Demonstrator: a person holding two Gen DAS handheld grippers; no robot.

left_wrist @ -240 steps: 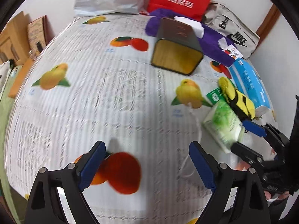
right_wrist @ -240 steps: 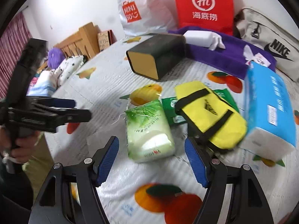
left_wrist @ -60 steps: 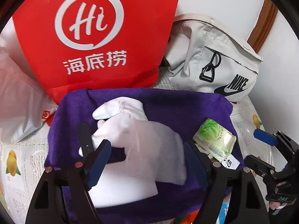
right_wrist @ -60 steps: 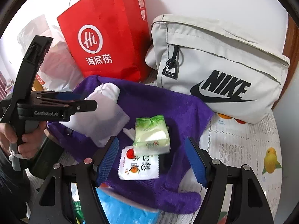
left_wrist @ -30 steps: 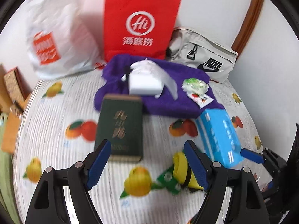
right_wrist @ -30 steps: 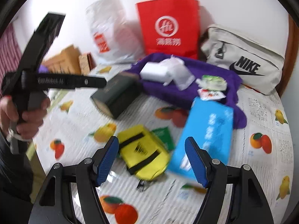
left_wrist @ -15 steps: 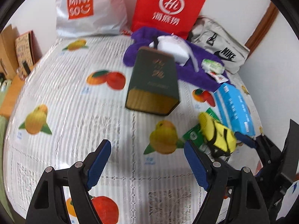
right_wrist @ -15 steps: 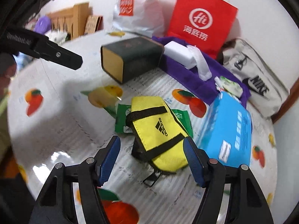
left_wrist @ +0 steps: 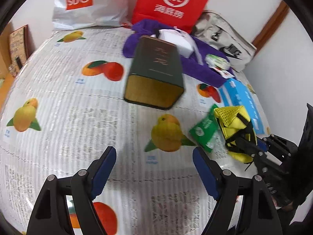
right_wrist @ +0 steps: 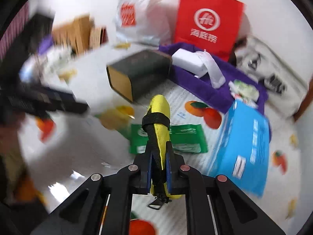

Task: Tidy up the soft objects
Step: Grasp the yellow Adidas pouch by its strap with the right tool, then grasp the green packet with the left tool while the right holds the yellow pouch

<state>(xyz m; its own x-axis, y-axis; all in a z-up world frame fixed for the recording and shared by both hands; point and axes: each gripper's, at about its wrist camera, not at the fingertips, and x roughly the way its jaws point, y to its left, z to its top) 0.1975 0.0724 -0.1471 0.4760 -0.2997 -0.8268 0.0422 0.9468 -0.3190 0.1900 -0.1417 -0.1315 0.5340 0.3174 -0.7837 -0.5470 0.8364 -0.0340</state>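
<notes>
A yellow pouch (right_wrist: 159,107) with black straps is pinched edge-up between the pads of my right gripper (right_wrist: 158,150), whose jaws are closing on it. In the left wrist view the same yellow pouch (left_wrist: 232,121) and right gripper (left_wrist: 252,146) sit at the right. Under the pouch lies a green packet (right_wrist: 185,137), with a blue tissue pack (right_wrist: 244,143) beside it. A white tissue pack (right_wrist: 187,60) and a small green-white tissue pack (right_wrist: 244,90) rest on the purple towel (right_wrist: 205,90). My left gripper (left_wrist: 152,152) hangs open over the fruit-print tablecloth, holding nothing.
A dark green box (left_wrist: 156,74) lies on its side mid-table. Along the back wall stand a red paper bag (left_wrist: 172,0), a white Miniso bag (left_wrist: 88,2) and a beige Nike bag (left_wrist: 225,43). Wooden furniture shows at the left edge.
My right gripper has closed on the yellow pouch, which now stands squeezed on edge instead of lying flat. The left gripper has come down and forward over the table.
</notes>
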